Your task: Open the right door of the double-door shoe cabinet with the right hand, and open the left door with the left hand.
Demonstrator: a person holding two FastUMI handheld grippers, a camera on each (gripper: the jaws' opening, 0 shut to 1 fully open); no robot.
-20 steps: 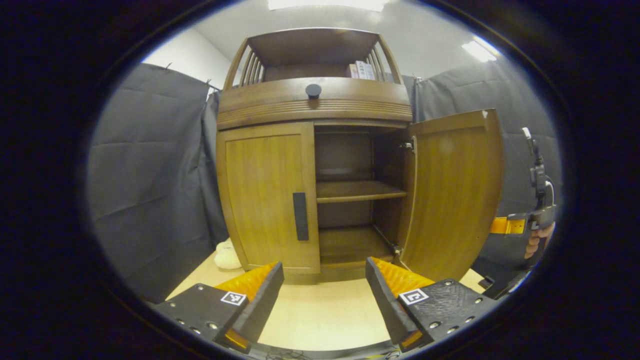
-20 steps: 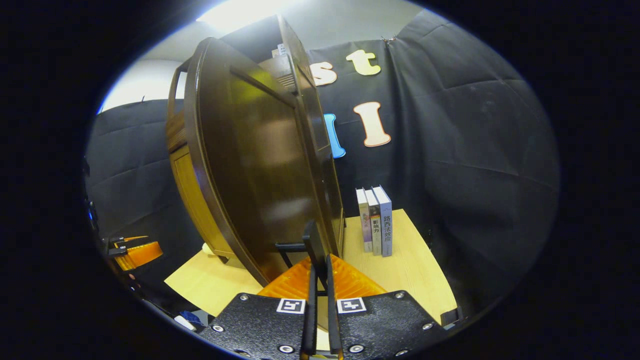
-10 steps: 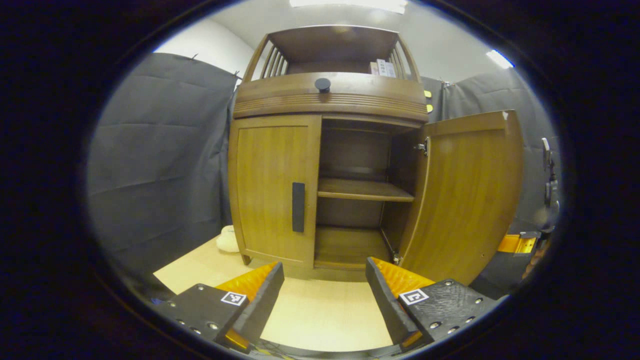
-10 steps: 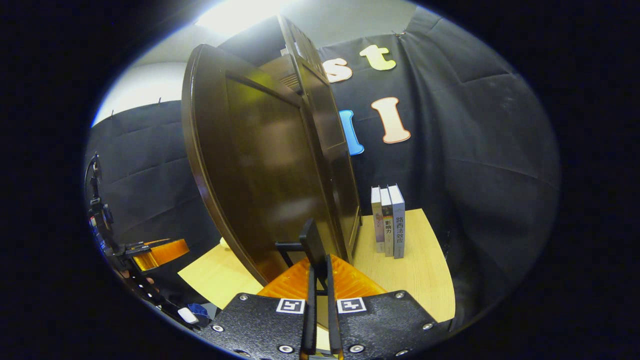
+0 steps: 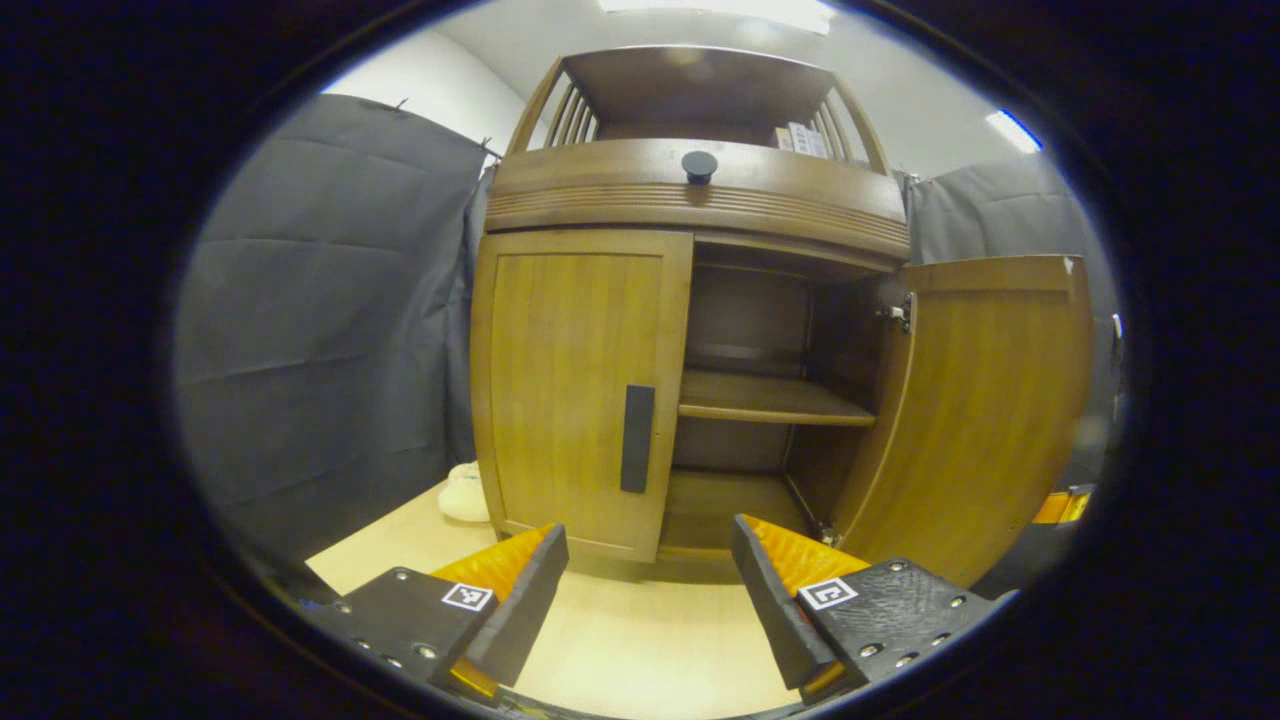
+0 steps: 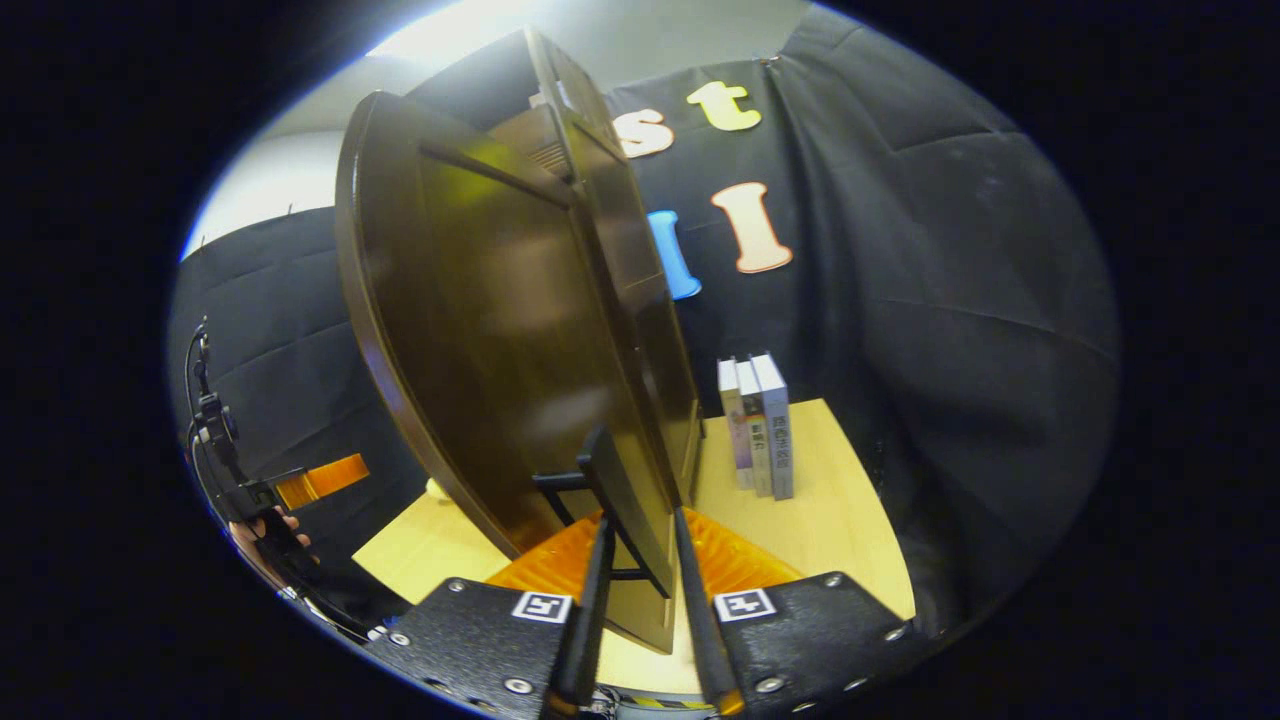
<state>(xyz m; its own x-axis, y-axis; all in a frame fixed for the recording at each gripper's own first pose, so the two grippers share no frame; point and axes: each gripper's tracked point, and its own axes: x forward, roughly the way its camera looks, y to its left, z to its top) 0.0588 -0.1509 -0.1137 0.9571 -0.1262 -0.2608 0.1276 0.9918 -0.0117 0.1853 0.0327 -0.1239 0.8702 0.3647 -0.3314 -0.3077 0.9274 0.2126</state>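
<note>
The wooden shoe cabinet (image 5: pixel 690 190) stands ahead in the left gripper view. Its left door (image 5: pixel 575 390) is closed, and a black handle (image 5: pixel 637 438) runs down its inner edge. My left gripper (image 5: pixel 648 590) is open, low in front of that door and apart from it. The right door (image 5: pixel 985 420) is swung wide, baring a shelf (image 5: pixel 770 398). In the right gripper view that right door (image 6: pixel 500 330) looms close, and its black handle (image 6: pixel 615 505) sits between the parted fingers of my right gripper (image 6: pixel 643 600), which is open.
A black knob (image 5: pixel 699 163) sits on the drawer front above the doors. A white object (image 5: pixel 465 492) lies on the light floor beside the cabinet's left foot. Three books (image 6: pixel 757 425) stand against the cloth wall right of the cabinet. A hand (image 6: pixel 265 530) holds the left gripper (image 6: pixel 320 480).
My right gripper's fingers have spread apart off the right door's handle. The left gripper has shifted, so the closed left door now sits nearer and more central in its view.
</note>
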